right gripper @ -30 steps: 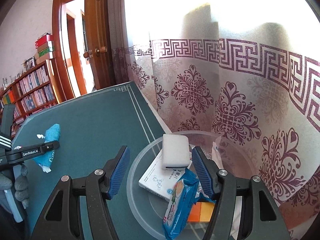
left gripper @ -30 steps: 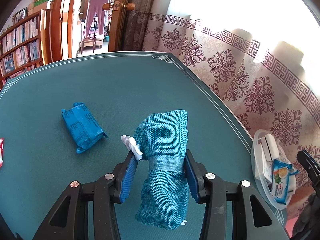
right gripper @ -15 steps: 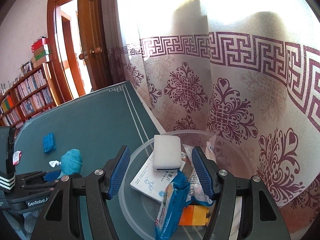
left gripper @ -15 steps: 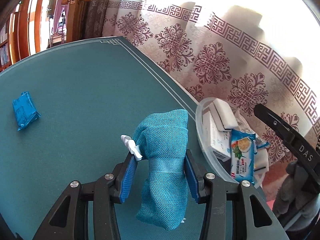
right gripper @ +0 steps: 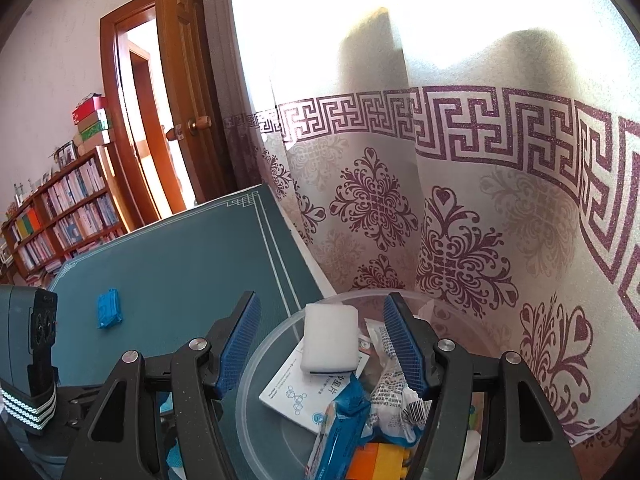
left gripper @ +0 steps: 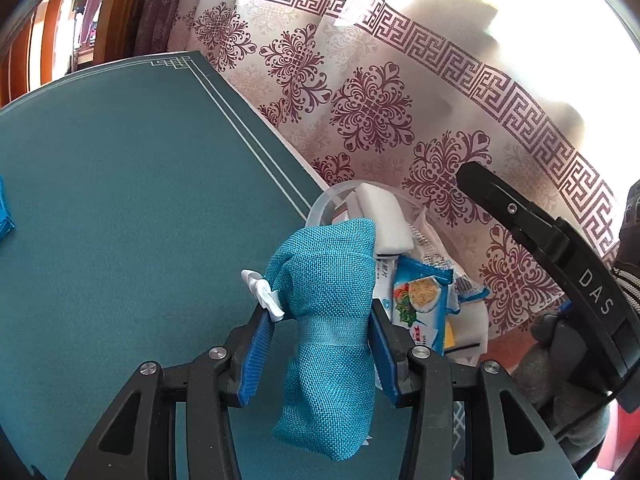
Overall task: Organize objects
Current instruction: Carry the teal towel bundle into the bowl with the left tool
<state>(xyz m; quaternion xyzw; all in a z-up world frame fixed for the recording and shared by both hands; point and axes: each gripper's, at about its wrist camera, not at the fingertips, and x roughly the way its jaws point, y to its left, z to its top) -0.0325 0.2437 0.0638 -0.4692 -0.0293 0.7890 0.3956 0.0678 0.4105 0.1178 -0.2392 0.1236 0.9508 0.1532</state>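
My left gripper (left gripper: 320,312) is shut on a teal woven pouch (left gripper: 328,280) with a white tag, held upright above the green table. Just behind the pouch stands a clear round container (left gripper: 320,204) at the table's right edge. It holds a white sponge (left gripper: 384,216) and a blue snack packet (left gripper: 420,304). In the right wrist view my right gripper (right gripper: 322,298) hangs open over the same container (right gripper: 256,364), with nothing between its pads. Below it lie the sponge (right gripper: 330,338), a white leaflet box (right gripper: 296,396), the snack packet (right gripper: 340,428) and an orange block (right gripper: 376,460).
A small blue packet (right gripper: 109,314) lies on the green table (right gripper: 180,264), to the left. A patterned curtain (right gripper: 460,220) hangs close behind the container and the table's edge. The left gripper's housing (right gripper: 36,340) shows at the lower left. A bookshelf (right gripper: 60,208) and a wooden door stand beyond.
My left gripper has carried the pouch to the right across the table, right up to the container. The blue packet has slid to the view's left edge. The right gripper has barely moved.
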